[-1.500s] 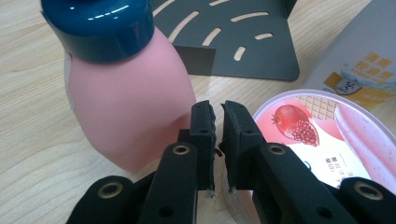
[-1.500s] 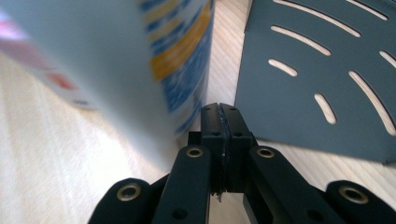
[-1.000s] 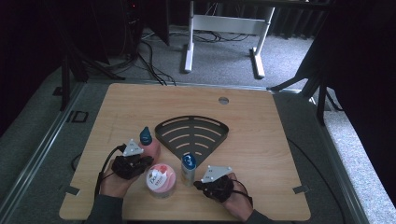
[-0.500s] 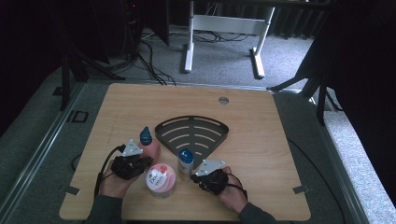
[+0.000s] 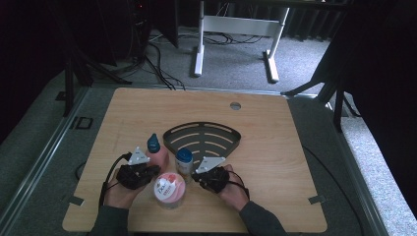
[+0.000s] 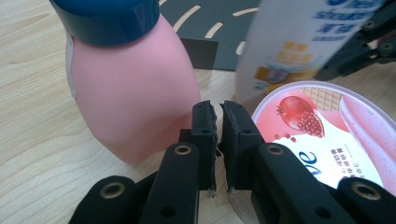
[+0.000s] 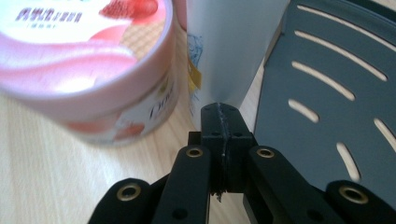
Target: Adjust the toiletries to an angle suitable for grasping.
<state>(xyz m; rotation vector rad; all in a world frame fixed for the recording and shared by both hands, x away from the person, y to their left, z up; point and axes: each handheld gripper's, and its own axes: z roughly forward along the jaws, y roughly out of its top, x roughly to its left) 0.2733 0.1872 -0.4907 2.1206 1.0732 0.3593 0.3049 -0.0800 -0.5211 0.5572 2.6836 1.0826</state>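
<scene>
We are holding our left gripper [image 6: 217,112] with its two black jaws drawn almost together, only a thin slit between them and nothing caught in it. Just ahead of its tips and to their left, the pink plastic bottle with the blue cap [image 6: 133,88] is standing upright on the light wooden table [image 5: 275,162]. Just to the right of those tips, the round pink tub with the pomegranate picture on its lid [image 6: 322,135] is sitting close beside the jaws. We are keeping our right gripper [image 7: 220,111] fully closed, its jaws pressed flat together and gripping nothing. Their tips are lying right at the foot of the tall white bottle with the blue cap [image 7: 233,51]; we cannot tell whether they are touching it. To the right of that gripper, the dark grey fan-shaped slotted rack [image 7: 336,79] is lying flat.
</scene>
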